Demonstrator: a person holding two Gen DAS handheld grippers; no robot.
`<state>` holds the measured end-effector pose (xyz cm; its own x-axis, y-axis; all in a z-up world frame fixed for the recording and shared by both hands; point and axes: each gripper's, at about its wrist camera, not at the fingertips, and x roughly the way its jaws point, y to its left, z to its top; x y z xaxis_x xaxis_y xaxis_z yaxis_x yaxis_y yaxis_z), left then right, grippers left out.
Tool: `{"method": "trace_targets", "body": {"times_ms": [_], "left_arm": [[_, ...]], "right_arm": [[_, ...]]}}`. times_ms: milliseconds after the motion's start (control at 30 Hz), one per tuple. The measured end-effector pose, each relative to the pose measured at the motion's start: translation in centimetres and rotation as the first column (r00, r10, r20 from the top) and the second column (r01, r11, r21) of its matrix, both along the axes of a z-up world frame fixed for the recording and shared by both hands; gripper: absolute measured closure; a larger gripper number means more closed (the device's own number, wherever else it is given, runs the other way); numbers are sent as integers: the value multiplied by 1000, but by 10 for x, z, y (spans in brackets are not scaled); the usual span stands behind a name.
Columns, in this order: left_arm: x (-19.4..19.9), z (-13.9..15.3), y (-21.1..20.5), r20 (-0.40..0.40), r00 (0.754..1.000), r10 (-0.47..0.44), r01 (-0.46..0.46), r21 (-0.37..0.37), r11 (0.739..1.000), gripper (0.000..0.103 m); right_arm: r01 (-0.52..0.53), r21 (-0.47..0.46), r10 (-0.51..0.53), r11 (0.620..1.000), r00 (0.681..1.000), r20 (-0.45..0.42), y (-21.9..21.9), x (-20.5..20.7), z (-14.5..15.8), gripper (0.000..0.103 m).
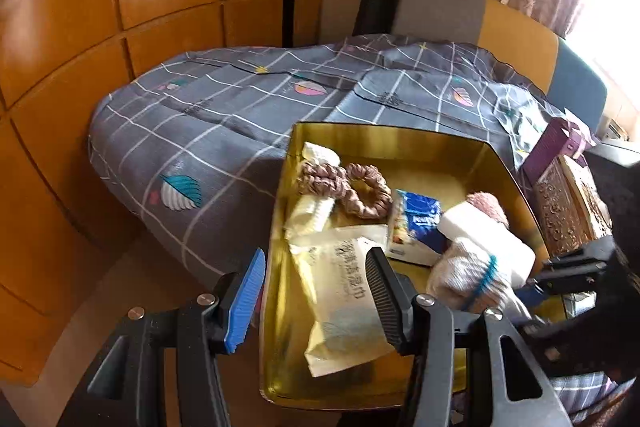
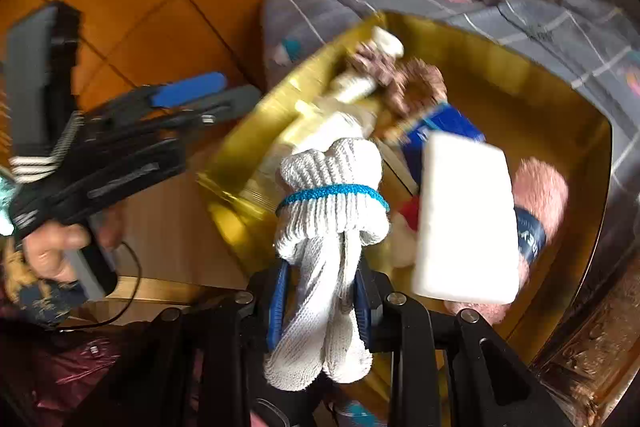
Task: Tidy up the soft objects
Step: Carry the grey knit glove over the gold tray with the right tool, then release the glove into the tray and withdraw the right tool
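Observation:
A gold tin box [image 1: 384,139] [image 2: 480,55] sits on the bed and holds soft things: a wet-wipes pack [image 1: 344,303], a white sponge [image 1: 492,239] [image 2: 464,219], pink scrunchies [image 1: 360,189] [image 2: 416,83], a blue tissue pack [image 1: 416,223], a pink fluffy sock [image 1: 488,207] [image 2: 540,195]. My right gripper [image 2: 320,299] is shut on a white knit glove bundle with a blue band [image 2: 332,207] [image 1: 468,275], held over the box's near corner. My left gripper [image 1: 312,295] [image 2: 200,95] is open and empty, straddling the box's left wall.
The bed has a grey checked cover [image 1: 224,123]. An orange wooden wardrobe [image 1: 100,7] stands on the left. A carved wooden box [image 1: 568,207] and a purple box [image 1: 556,147] lie right of the tin.

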<state>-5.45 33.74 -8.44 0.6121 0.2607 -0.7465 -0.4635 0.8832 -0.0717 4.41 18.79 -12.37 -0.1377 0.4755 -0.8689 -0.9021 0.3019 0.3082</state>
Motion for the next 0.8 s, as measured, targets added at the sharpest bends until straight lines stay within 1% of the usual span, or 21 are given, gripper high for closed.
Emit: {"method": "trace_targets", "body": {"times_ms": [133,167,200,233,267,333,433,500,567,600,667,733,800], "left_arm": [[4,-2,-10,-4,1000,-24,24,10,1000,50],[5,-2,-13,-5,1000,-31,31,17,999,50],[6,-2,-15,-5,999,-37,37,21,999,50],[7,-3,-18,-4,999,-44,44,20,999,50],[7,-3,-19,-3,999,-49,49,16,999,50],[8,-3,-22,-4,998,-57,57,12,998,50],[10,-3,-25,-11,998,-57,57,28,998,50],[10,-3,-26,-14,998,-54,55,32,998,50],[10,-2,-28,-17,998,-53,53,38,998,50],[11,-2,-28,-20,998,-52,53,43,998,50],[11,-2,-29,-22,998,-53,54,46,997,50],[11,-1,-31,-22,998,-53,54,53,997,50],[10,1,-33,-21,998,-54,55,67,996,50]], "right_arm": [[66,-34,-66,997,998,23,-3,14,-12,74],[80,-39,-78,996,996,47,-3,17,-15,74],[80,-39,-78,996,996,47,-3,17,-15,74],[89,-47,-85,995,994,69,-2,18,-18,74],[120,-78,-111,990,988,105,-1,22,-24,74],[130,-85,-120,988,987,108,-1,23,-28,74],[137,-82,-130,987,988,88,-1,23,-35,73],[134,-79,-127,988,988,87,-1,22,-36,70],[145,-75,-140,987,987,74,-1,23,-35,63],[160,-56,-156,985,985,72,-3,22,-33,60],[167,-46,-163,985,984,72,-7,21,-32,57],[180,-37,-177,983,982,68,-9,20,-29,50],[186,-28,-183,982,981,70,-13,18,-25,48]]}}
